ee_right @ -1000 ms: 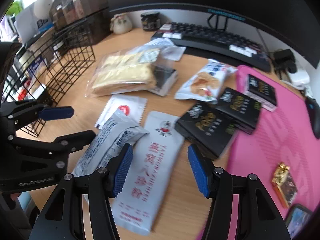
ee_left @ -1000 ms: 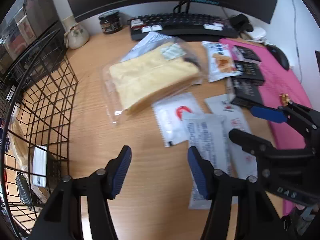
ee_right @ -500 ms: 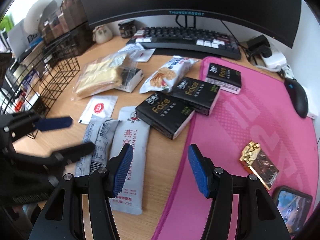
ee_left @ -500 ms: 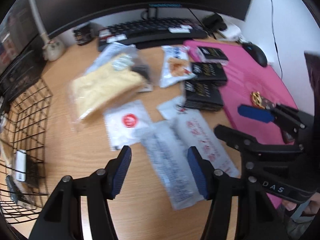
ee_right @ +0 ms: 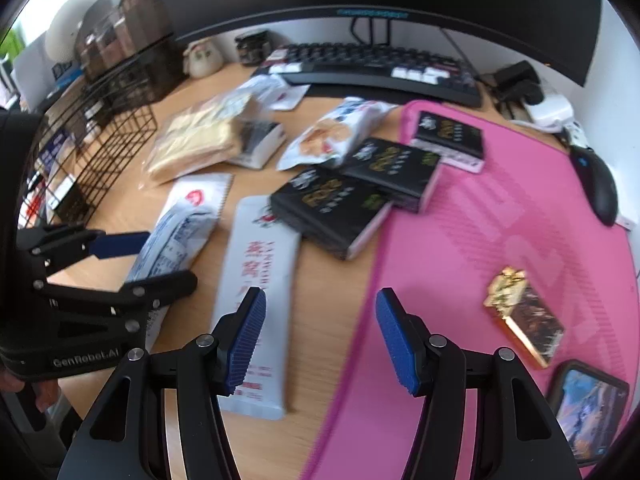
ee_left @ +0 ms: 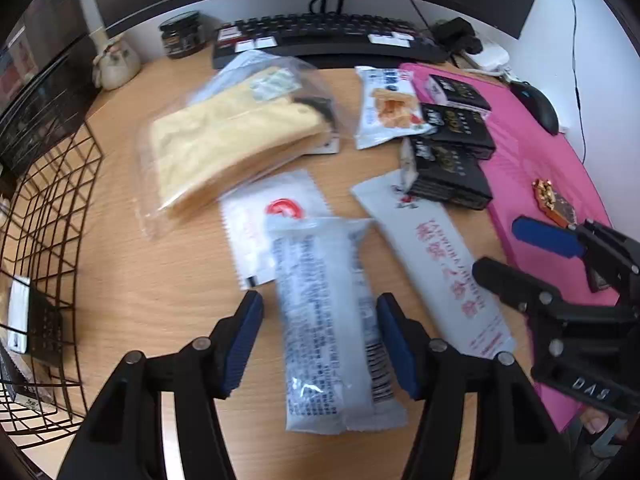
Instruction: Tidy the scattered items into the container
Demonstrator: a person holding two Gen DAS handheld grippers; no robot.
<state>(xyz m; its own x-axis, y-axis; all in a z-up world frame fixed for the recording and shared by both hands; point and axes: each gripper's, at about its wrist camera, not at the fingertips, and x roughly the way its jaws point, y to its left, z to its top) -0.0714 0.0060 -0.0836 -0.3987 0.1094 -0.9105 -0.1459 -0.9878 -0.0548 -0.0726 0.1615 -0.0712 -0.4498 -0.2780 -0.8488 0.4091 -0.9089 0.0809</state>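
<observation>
On a wooden desk (ee_left: pixel 120 280) below a monitor, our left wrist view shows the left gripper (ee_left: pixel 320 336), jaws apart, straddling a grey snack packet (ee_left: pixel 324 320) near the front edge; its long axis runs away from us, along the fingers. The wire basket (ee_left: pixel 48 216) stands at the left edge. In our right wrist view, the right gripper (ee_right: pixel 320 336), jaws apart and empty, hovers beside a white sachet (ee_right: pixel 260 292) lying lengthwise front to back.

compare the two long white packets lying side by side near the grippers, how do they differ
The clear-wrapped packet shows small dark print and a barcode; the matte white packet shows large red characters. The first lies between the open left hand-held gripper's fingers; the second is partly under a black box. Both lie flat.
</observation>
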